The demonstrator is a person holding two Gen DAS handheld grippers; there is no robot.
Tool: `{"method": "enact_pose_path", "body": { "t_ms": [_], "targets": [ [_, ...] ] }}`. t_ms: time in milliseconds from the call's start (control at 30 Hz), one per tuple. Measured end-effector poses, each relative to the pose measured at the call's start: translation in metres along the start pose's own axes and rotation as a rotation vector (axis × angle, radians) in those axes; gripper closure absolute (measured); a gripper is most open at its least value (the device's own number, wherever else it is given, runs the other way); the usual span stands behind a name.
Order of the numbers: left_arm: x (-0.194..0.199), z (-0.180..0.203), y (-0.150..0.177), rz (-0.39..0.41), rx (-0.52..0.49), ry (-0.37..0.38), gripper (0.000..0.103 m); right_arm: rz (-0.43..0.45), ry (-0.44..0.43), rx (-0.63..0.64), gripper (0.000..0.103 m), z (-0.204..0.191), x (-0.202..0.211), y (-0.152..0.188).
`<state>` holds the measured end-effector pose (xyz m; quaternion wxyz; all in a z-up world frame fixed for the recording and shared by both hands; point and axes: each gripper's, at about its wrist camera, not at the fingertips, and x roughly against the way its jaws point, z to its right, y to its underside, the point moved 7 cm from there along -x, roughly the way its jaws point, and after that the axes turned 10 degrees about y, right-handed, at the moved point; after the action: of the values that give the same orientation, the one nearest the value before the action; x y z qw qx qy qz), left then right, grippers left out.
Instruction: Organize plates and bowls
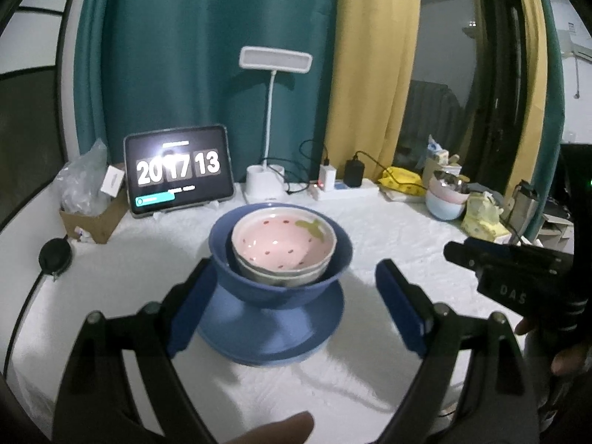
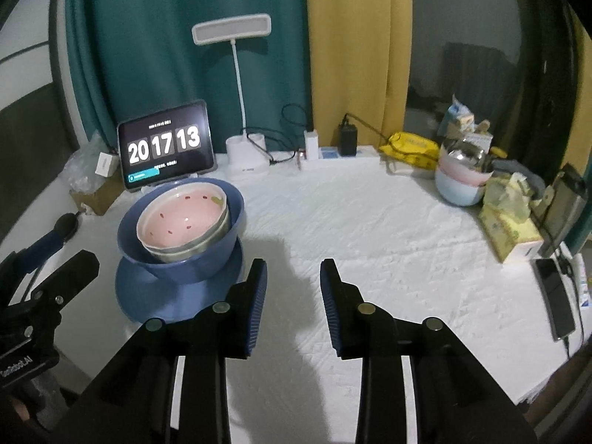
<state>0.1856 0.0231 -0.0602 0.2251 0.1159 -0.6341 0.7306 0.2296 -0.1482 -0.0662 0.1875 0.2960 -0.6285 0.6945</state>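
Blue bowl stack (image 1: 281,277) btwn wide L jaws | R jaws part-open, stack (image 2: 181,255) left

Left tongs (image 1: 296,303) spread wide, empty; right tongs (image 2: 294,296) gape less widely, empty, held low, fingers pointing forward.

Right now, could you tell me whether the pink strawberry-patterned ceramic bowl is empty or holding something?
Empty. The pink strawberry-patterned bowl shows a bare spotted inside in both views; it sits tilted inside the big blue bowl.

Glossy glazed pink bowl (image 1: 283,246) in matt blue bowl (image 1: 279,288); quilted white cloth table cover (image 2: 388,229).
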Motion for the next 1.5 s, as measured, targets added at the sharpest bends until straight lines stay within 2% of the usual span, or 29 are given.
{"method": "enact_pose_path", "body": {
  "t_ms": [400,633,1067,1300,1333,1367,1433,1500],
  "targets": [
    [0.032,0.022,-0.009,0.056,-0.04,0.01,0.015,0.092,0.005,-0.009,0.071,0.011,0.049,-0.006],
    [0.051,0.032,-0.022,0.099,-0.063,-0.005,0.015,0.155,0.013,-0.019,0.071,0.019,0.077,-0.015],
    [0.078,0.053,-0.046,0.167,-0.109,0.017,0.015,0.254,0.027,-0.028,0.071,0.028,0.123,-0.032],
    [0.093,0.058,-0.06,0.204,-0.103,0.01,0.015,0.303,0.033,-0.032,0.071,0.033,0.144,-0.041],
    [0.094,0.058,-0.06,0.206,-0.101,0.007,0.015,0.31,0.037,-0.029,0.069,0.033,0.147,-0.041],
    [0.097,0.058,-0.062,0.213,-0.098,0.003,0.015,0.317,0.038,-0.027,0.058,0.033,0.149,-0.043],
    [0.104,0.058,-0.065,0.229,-0.091,-0.003,0.015,0.337,0.029,-0.028,0.046,0.033,0.156,-0.045],
    [0.11,0.057,-0.068,0.244,-0.088,-0.016,0.015,0.353,0.028,-0.028,0.046,0.033,0.163,-0.048]
  ]
}}
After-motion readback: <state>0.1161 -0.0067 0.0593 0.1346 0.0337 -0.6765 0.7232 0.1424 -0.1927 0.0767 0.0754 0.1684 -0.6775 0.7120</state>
